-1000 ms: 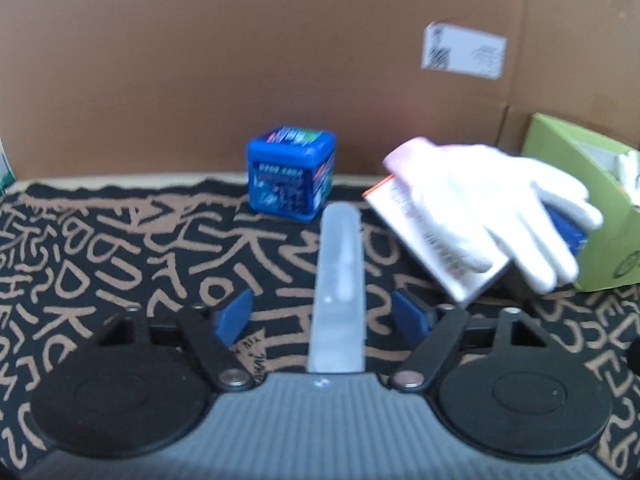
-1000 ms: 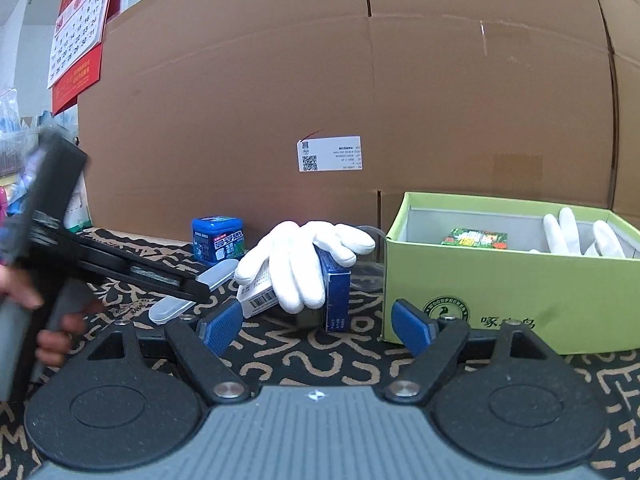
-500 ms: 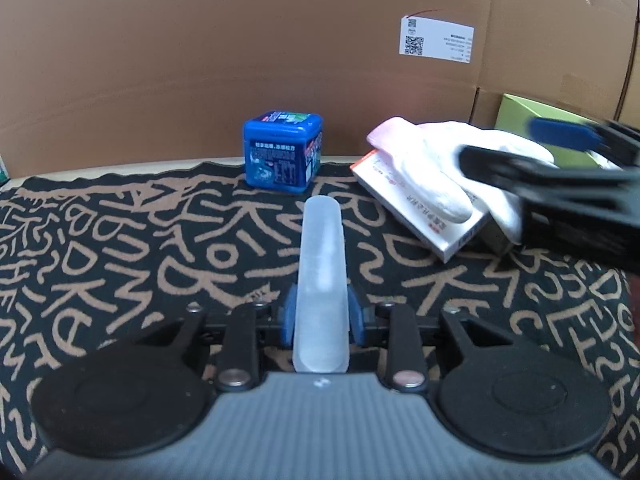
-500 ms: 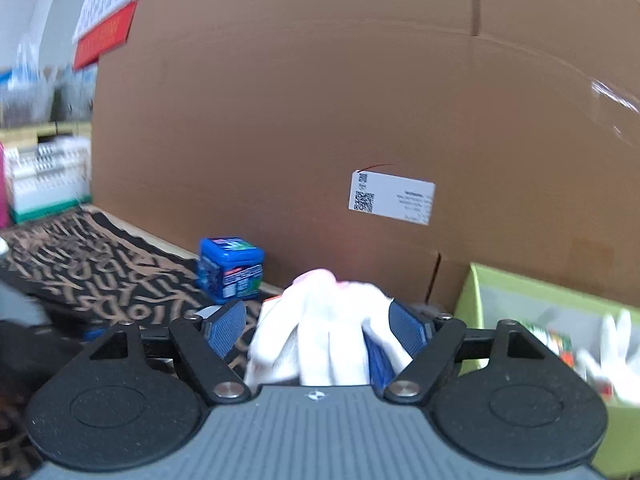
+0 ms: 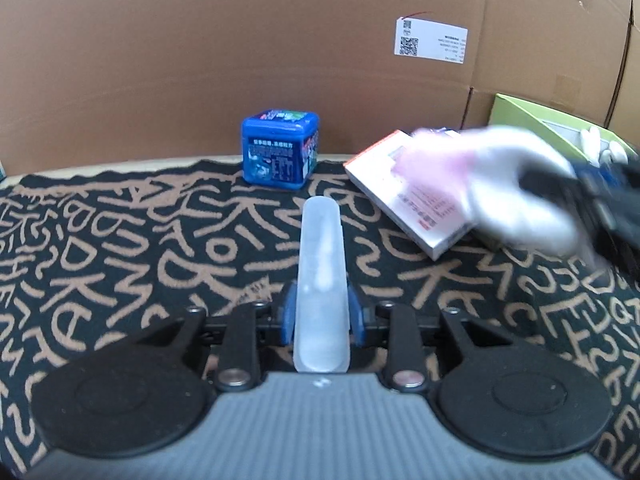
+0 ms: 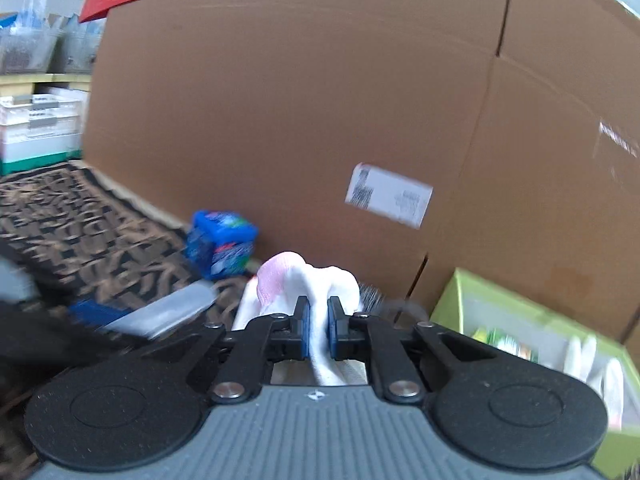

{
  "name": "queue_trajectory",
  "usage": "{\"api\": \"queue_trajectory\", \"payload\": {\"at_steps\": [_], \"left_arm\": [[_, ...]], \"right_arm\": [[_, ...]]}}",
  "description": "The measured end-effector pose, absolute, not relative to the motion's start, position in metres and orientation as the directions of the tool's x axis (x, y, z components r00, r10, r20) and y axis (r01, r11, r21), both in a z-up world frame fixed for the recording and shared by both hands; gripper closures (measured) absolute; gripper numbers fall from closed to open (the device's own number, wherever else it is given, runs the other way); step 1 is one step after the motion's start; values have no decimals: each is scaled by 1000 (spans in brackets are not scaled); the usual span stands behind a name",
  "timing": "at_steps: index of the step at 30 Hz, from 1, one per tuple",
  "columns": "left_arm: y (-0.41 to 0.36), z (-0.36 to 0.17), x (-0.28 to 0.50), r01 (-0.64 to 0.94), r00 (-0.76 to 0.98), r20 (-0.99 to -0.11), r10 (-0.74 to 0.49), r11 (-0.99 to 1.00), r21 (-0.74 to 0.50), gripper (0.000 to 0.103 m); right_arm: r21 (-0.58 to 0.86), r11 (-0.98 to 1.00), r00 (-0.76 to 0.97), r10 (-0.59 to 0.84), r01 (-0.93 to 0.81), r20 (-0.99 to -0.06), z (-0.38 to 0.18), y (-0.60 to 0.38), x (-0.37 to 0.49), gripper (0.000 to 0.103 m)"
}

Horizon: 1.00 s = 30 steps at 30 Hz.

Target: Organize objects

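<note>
Cardboard wall [image 5: 240, 60] fills the back of both views, a white label [image 5: 430, 41] stuck on it. Below it, the patterned black-and-tan cloth [image 5: 120, 240] covers my tabletop. At the right sits the green box [image 6: 520, 320], open-topped, with white gloves and a small colourful packet showing inside. Near it, a flat white carton [image 5: 404, 196] lies tilted on the cloth, well right of the blue cube box [image 5: 279, 148], which stands against the wall.

My right tool [image 6: 318, 330] is clenched on the white glove [image 6: 308, 284]; the fabric bunches up pinkish above the blue pads and hangs down between them, in front of the green box. From the left wrist camera that glove is a blur over the carton.

My left tool [image 5: 321, 314] is clamped on the frosted plastic case [image 5: 321, 280], gripping its near end; the long case points straight ahead toward the blue cube box, not touching it. Whether the case rests on the cloth or hangs above it, I cannot tell.
</note>
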<state>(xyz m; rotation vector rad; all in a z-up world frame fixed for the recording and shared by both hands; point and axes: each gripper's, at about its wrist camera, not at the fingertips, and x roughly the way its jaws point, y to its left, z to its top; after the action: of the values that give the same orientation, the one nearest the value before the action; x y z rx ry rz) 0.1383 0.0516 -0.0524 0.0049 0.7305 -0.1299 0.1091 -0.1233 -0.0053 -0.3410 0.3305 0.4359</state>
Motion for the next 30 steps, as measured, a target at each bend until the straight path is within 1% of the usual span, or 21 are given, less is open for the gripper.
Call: {"api": "queue_trajectory", "payload": {"at_steps": [3, 4, 5, 6, 7, 8, 10, 11, 14, 18, 21, 22, 23, 24, 25, 26, 30], "left_arm": [[48, -51, 127, 144, 731, -671, -124, 989, -26, 76], [48, -51, 125, 148, 731, -671, -121, 989, -17, 75], [47, -50, 124, 149, 730, -673, -117, 989, -10, 74], [46, -49, 124, 148, 729, -675, -115, 989, -9, 69], [46, -49, 126, 143, 727, -678, -113, 990, -11, 66], [47, -48, 129, 135, 724, -681, -108, 991, -14, 66], [47, -47, 133, 126, 722, -684, -104, 992, -18, 66], [47, -47, 135, 124, 721, -685, -103, 992, -19, 66], [47, -49, 142, 117, 722, -686, -91, 993, -9, 62], [46, -51, 143, 120, 724, -685, -86, 993, 2, 63], [47, -52, 144, 123, 726, -683, -85, 992, 7, 63], [47, -52, 144, 120, 726, -682, -83, 993, 7, 64], [47, -52, 144, 115, 728, -681, -78, 993, 9, 73], [47, -52, 143, 109, 729, -680, -77, 994, 5, 76], [47, -51, 142, 103, 728, -681, -76, 995, -1, 76], [48, -51, 141, 96, 726, -683, -78, 995, -11, 76], [47, -41, 130, 91, 746, -660, -86, 995, -27, 76]], "right_arm": [[-148, 838, 787, 414, -526, -457, -13, -141, 83, 92], [-113, 833, 760, 428, -542, -489, -18, -146, 80, 90], [-80, 821, 726, 448, -565, -522, -23, -150, 77, 86], [-56, 811, 696, 461, -582, -550, -29, -153, 75, 80], [-48, 809, 688, 465, -586, -558, -33, -154, 72, 69], [-52, 820, 697, 448, -569, -560, -36, -156, 72, 53], [-70, 835, 722, 427, -546, -544, -37, -157, 69, 40], [-74, 838, 733, 426, -541, -531, -36, -159, 67, 40], [-69, 831, 730, 441, -552, -522, -34, -158, 68, 40], [-65, 833, 726, 438, -550, -531, -38, -155, 71, 42], [-31, 830, 711, 456, -557, -536, -41, -156, 73, 53], [-25, 831, 708, 457, -555, -539, -42, -156, 74, 62], [-17, 833, 704, 456, -553, -544, -42, -156, 76, 70], [-10, 834, 701, 457, -552, -547, -43, -156, 77, 74], [-2, 836, 701, 459, -549, -546, -43, -157, 77, 84], [2, 837, 703, 461, -547, -541, -42, -158, 77, 88], [35, 840, 712, 480, -541, -512, -33, -170, 72, 91]]}}
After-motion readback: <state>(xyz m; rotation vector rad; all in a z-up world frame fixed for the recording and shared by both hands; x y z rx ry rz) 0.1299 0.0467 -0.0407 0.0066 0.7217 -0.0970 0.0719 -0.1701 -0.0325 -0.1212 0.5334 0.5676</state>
